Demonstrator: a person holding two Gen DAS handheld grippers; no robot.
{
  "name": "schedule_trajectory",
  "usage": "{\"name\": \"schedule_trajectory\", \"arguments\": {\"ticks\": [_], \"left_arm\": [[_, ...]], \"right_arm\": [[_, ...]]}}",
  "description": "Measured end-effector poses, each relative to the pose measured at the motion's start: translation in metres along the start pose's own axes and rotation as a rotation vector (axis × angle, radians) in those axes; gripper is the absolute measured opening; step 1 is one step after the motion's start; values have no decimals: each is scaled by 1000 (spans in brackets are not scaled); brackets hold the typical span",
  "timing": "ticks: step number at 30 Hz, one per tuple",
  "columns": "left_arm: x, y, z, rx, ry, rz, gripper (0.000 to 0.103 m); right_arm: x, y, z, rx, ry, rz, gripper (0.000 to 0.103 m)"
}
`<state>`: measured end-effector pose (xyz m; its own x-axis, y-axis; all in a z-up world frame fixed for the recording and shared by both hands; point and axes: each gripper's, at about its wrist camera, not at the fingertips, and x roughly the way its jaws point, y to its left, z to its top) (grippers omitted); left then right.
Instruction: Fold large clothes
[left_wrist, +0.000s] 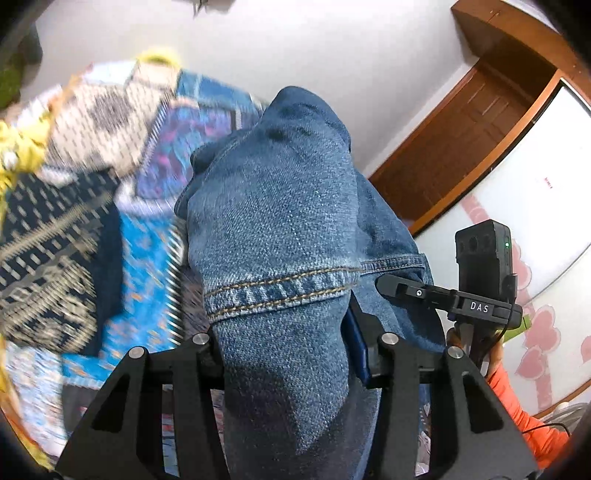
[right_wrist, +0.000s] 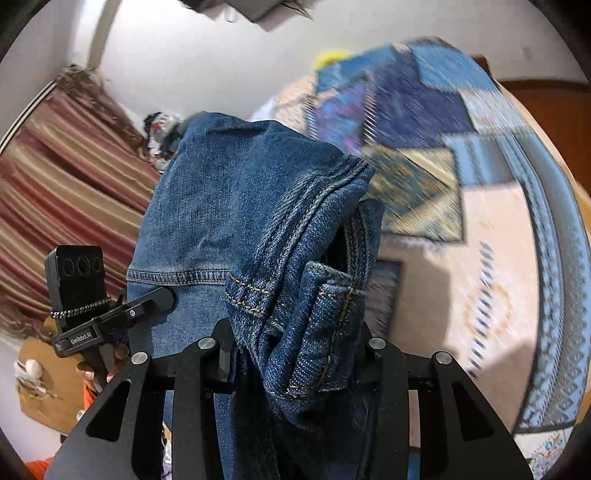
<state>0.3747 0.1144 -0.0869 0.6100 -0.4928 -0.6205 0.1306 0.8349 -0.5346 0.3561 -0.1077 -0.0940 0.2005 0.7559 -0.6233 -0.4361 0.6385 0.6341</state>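
Observation:
A pair of blue denim jeans (left_wrist: 273, 221) with tan stitching hangs over my left gripper (left_wrist: 288, 343), which is shut on the cloth near a seam. The same jeans (right_wrist: 236, 206) fill the right wrist view, bunched and folded over my right gripper (right_wrist: 295, 350), which is shut on a thick hem. Both grippers hold the jeans up in the air above the bed. My right gripper also shows in the left wrist view (left_wrist: 413, 288), and my left gripper shows in the right wrist view (right_wrist: 147, 302). The fingertips are hidden by denim.
A patchwork bedspread (left_wrist: 74, 240) in blue, navy and cream lies below and also shows in the right wrist view (right_wrist: 480, 240). A wooden door (left_wrist: 454, 147) and white wall stand at the right. A striped curtain (right_wrist: 66, 184) hangs at the left.

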Motion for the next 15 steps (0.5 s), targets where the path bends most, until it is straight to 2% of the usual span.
{"name": "schedule_trajectory", "arguments": {"ticks": [4,10,15], "left_arm": [[-45,16,17,19,-69,26,47],[-97,63,41,21,-151,78,47],[-120,111,52,-6,-185,102,47]], "right_arm": [[12,37,18,-63,-33,27,37],[53,87,46,-132,-58,63,37],[100,112,61,-143,-64,97,37]]}}
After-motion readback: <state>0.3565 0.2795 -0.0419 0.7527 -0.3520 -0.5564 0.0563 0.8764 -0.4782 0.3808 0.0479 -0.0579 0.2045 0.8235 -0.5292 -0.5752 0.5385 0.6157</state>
